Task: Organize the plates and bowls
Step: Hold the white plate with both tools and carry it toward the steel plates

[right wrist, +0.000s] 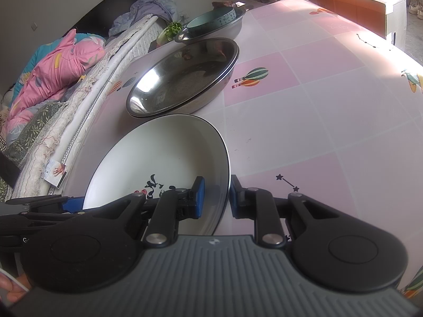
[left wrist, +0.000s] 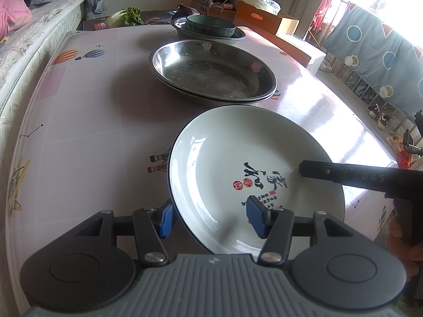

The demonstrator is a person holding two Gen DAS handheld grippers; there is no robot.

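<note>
A white plate (left wrist: 238, 163) with black calligraphy and a dark rim lies nearest me on the pink tablecloth and looks slightly tilted. My left gripper (left wrist: 211, 219) straddles its near-left rim, with the blue pads wide apart and not pressing, so it is open. My right gripper (right wrist: 215, 198) is shut on the plate (right wrist: 164, 158) at its right rim, one pad inside and one outside. In the left wrist view the right gripper (left wrist: 302, 169) reaches in from the right over the plate. Behind the plate sit two stacked steel dishes (left wrist: 211, 71) (right wrist: 182, 76). Farther back a teal bowl (left wrist: 210, 26) (right wrist: 211, 18) rests in another steel dish.
A bed with a mattress (left wrist: 31, 42) and pink bedding (right wrist: 58, 71) runs along the table's left side. Cardboard boxes (left wrist: 267, 18) stand beyond the far edge, and a leafy vegetable (left wrist: 129, 15) lies at the back left. Bare tablecloth (right wrist: 317, 105) stretches to the right of the dishes.
</note>
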